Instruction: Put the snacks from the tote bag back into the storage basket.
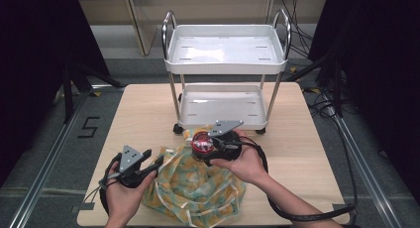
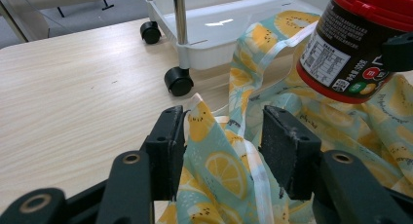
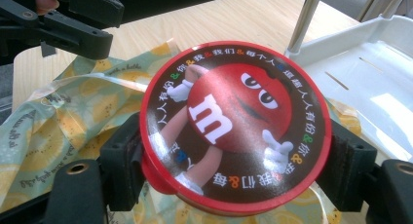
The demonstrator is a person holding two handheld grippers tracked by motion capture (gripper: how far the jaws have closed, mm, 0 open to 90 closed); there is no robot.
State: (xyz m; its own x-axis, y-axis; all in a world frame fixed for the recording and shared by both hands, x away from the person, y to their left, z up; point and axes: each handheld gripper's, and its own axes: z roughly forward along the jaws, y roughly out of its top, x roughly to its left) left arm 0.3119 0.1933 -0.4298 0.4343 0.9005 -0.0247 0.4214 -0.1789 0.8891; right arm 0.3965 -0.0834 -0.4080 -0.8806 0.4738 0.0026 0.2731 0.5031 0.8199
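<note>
Two claws work close to the person's edge of the table (image 1: pixel 148 104). Nearest, the left claw (image 2: pixel 221 146) has its jaws parted with a fold of the fruit-print bag (image 1: pixel 198 188) and its pale handle strap lying between them; the pads look to stand off the fabric, so I read it as released, or at most loosely pinning the rim. Just beyond, the right claw (image 3: pixel 234 160) is clenched on a candy jar (image 3: pixel 236 126), its pads pressing the red lid from either side, the jar held above the crumpled bag, with its dark labelled body tilting over the fabric in the left gripper view. Whether the jar touches the bag underneath cannot be told. Farther back stands a white two-tier cart (image 1: pixel 225 64) on castors, its lower tray just beside the bag. The step in hand looks like a transfer between bag and cart, with the jar mid-carry; which way is not certain. If it is bound for the cart, the next move calls for lifting clear of the fabric and over the tray's rim while the left claw holds the bag down.
</note>
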